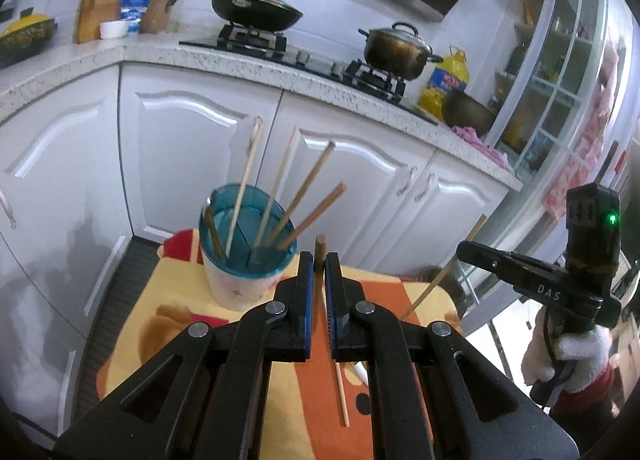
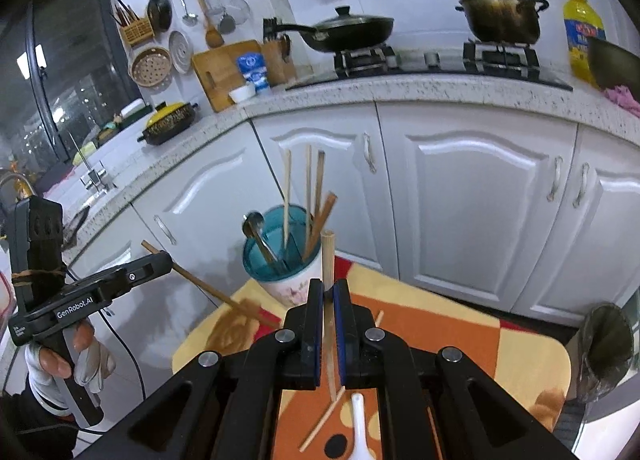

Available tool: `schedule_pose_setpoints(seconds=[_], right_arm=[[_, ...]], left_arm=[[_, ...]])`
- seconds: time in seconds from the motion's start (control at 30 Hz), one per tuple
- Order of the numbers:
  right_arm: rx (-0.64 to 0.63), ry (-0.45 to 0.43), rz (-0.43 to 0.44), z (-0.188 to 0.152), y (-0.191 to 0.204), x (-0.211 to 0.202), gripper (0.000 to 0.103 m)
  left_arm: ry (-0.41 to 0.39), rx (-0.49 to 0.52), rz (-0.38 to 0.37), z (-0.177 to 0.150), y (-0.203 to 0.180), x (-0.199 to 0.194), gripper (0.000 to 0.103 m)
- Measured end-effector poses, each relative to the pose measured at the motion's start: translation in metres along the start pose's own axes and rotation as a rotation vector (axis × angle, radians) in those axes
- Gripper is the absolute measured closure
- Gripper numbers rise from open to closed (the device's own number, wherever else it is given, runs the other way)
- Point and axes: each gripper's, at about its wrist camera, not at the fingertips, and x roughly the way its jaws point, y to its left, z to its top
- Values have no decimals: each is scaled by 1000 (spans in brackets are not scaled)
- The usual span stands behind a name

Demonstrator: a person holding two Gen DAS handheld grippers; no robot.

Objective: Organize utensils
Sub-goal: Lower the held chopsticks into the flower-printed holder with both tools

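Observation:
A white utensil holder with a teal insert (image 1: 244,256) (image 2: 286,260) stands at the far end of an orange and yellow table (image 1: 400,292) (image 2: 440,324). It holds several chopsticks and a metal spoon (image 2: 256,232). My left gripper (image 1: 319,260) is shut on a dark brown chopstick (image 1: 320,250), just right of the holder; it also shows in the right wrist view (image 2: 160,260). My right gripper (image 2: 327,288) is shut on a pale chopstick (image 2: 327,256), in front of the holder; it also shows in the left wrist view (image 1: 464,248). A loose chopstick (image 1: 342,400) (image 2: 320,424) and a white spoon (image 2: 358,428) lie on the table.
White kitchen cabinets (image 2: 460,188) and a speckled counter (image 1: 240,64) stand behind the table. A wok (image 1: 256,4), a pot (image 1: 396,48) and a yellow oil bottle (image 1: 444,80) sit on the stove and counter. A bin with a bag (image 2: 608,348) stands right of the table.

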Motion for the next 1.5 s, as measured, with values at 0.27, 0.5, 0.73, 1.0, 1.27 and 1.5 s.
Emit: schedule_pose_setpoints(seconds=[0.27, 0.5, 0.73, 1.0, 1.27, 1.5], right_arm=[[-44, -58, 42, 38, 23, -6, 98], [-73, -111, 64, 82, 45, 1, 98], [-102, -134, 45, 113, 61, 24, 98], [-93, -93, 28, 114, 63, 79, 98], [9, 26, 46, 82, 32, 130, 98], [36, 120, 37, 63, 17, 150, 98]], left_arm=[[-89, -4, 10, 37, 10, -29, 99], [-181, 23, 51, 74, 15, -44, 99], [-227, 57, 130, 103, 21, -27, 99], [-168, 45, 202, 101, 38, 29, 99], [-90, 31, 242, 82, 52, 73, 99], [-29, 2, 223, 69, 57, 91, 98]])
